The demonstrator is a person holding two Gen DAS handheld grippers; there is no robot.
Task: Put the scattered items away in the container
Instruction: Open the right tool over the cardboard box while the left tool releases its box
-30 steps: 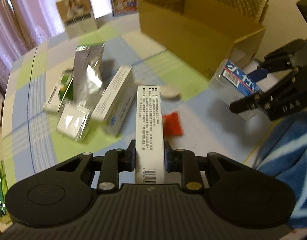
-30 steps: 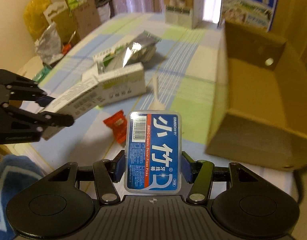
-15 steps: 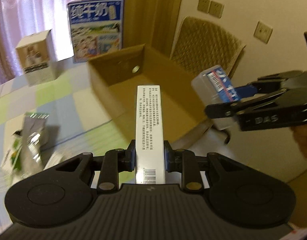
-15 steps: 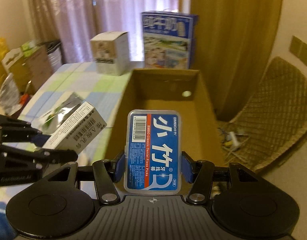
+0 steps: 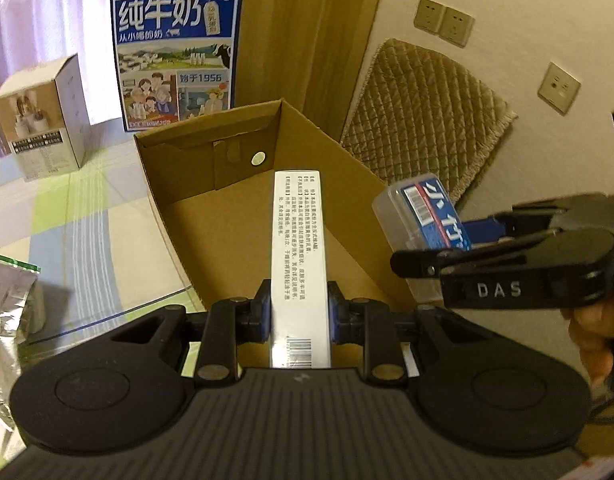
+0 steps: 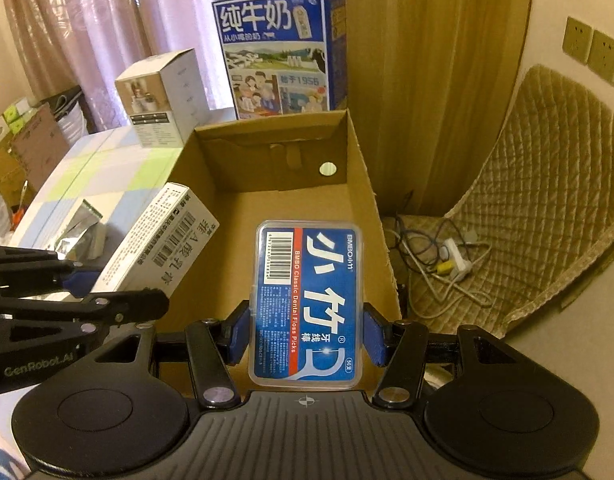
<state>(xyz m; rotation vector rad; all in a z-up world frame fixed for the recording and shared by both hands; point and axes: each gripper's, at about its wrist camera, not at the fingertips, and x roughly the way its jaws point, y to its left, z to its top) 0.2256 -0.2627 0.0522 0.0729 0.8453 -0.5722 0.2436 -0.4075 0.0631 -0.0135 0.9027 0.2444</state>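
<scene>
An open, empty cardboard box (image 5: 235, 216) (image 6: 291, 208) fills the middle of both wrist views. My left gripper (image 5: 299, 314) is shut on a long white carton (image 5: 298, 248) with black print, held above the box's near end. My right gripper (image 6: 307, 336) is shut on a clear dental floss pick case (image 6: 309, 304) with a blue label, also over the box. The left wrist view shows that case (image 5: 421, 216) at right in the right gripper (image 5: 447, 248). In the right wrist view the white carton (image 6: 163, 244) sits at left.
A blue milk carton box (image 5: 175, 56) (image 6: 279, 52) and a small white box (image 5: 43, 112) (image 6: 163, 92) stand behind the cardboard box. A silver foil pouch (image 5: 11, 300) lies on the checked tablecloth (image 5: 87, 240). A quilted chair (image 6: 547, 200) with cables stands to the right.
Both grippers have swung with their loads from the scattered items on the table to above the cardboard box. The grips have not changed.
</scene>
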